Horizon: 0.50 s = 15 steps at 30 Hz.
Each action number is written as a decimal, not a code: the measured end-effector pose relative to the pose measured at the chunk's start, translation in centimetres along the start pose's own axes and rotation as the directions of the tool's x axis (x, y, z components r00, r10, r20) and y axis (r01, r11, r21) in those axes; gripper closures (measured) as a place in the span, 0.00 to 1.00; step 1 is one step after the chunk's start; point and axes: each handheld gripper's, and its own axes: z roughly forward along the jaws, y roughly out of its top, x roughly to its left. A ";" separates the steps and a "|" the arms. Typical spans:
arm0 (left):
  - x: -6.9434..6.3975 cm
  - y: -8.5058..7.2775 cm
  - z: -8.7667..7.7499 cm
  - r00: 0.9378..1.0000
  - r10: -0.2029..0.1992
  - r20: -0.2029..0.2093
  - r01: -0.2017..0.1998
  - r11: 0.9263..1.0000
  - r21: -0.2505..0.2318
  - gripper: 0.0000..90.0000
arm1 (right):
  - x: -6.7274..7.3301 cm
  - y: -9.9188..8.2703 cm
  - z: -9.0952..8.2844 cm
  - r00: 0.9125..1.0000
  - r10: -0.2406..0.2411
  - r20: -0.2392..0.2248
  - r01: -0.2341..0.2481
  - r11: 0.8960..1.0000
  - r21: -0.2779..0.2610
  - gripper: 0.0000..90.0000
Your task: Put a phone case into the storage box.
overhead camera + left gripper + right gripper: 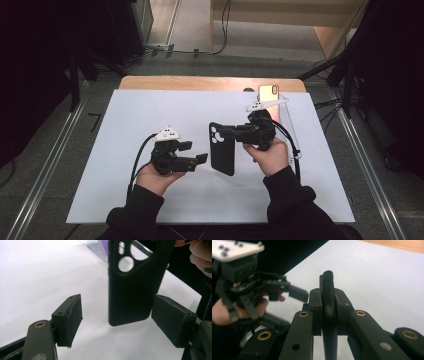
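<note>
A black phone case (222, 149) is the thing being handled. In the high view it sits near the middle of the white sheet (125, 112) that covers the counter (200, 83), its camera cut-outs toward the far end and its rounded lower end toward the person. Whether that lower end touches the sheet or is lifted clear of it cannot be told.

The right gripper (227, 134) holds the case near its camera end. In the right gripper view the case (329, 310) shows edge-on, a thin dark strip pinched between the two black fingers (315, 307), which press on it from both sides.

The left gripper (196, 152) hovers just beside the case, toward the person's left. Its fingers (68, 320) stand wide apart, holding nothing. In the left gripper view the case (135, 287) hangs between and beyond the two pads, its lower corner close to the right-hand pad, with the round and oblong camera holes visible at the top. The left gripper (297, 293) also shows at the left of the right gripper view, slightly blurred, with its pale plate on top.

Farther back on the sheet, beyond the right gripper, a phone (268, 92) stands tilted on a clear stand (290, 125), its back catching a warm sheen.
</note>
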 end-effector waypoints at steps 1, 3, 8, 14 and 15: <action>0.1 0.1 -0.1 1.000 0.003 0.010 -0.003 1.000 0.005 0.28 | 0.0 -0.1 0.0 1.000 -0.008 -0.010 0.008 1.000 0.004 0.85; 0.4 0.3 -0.2 0.999 -0.001 0.035 0.000 1.000 0.019 0.28 | 0.1 -0.2 -0.1 0.999 -0.026 -0.026 0.027 1.000 0.009 0.85; 0.7 0.8 -0.4 0.996 0.009 0.091 -0.014 0.999 0.046 0.28 | 0.1 -0.4 -0.2 0.997 -0.041 -0.067 0.042 0.999 0.016 0.85; 0.7 1.3 -0.6 0.993 0.059 0.104 -0.067 0.995 0.074 0.28 | 0.3 -0.7 -0.3 0.991 -0.099 -0.088 0.102 0.994 0.025 0.85; 0.7 1.4 -0.6 0.991 0.066 0.116 -0.074 0.995 0.070 0.28 | 0.4 -0.8 -0.3 0.990 -0.107 -0.090 0.110 0.993 0.030 0.85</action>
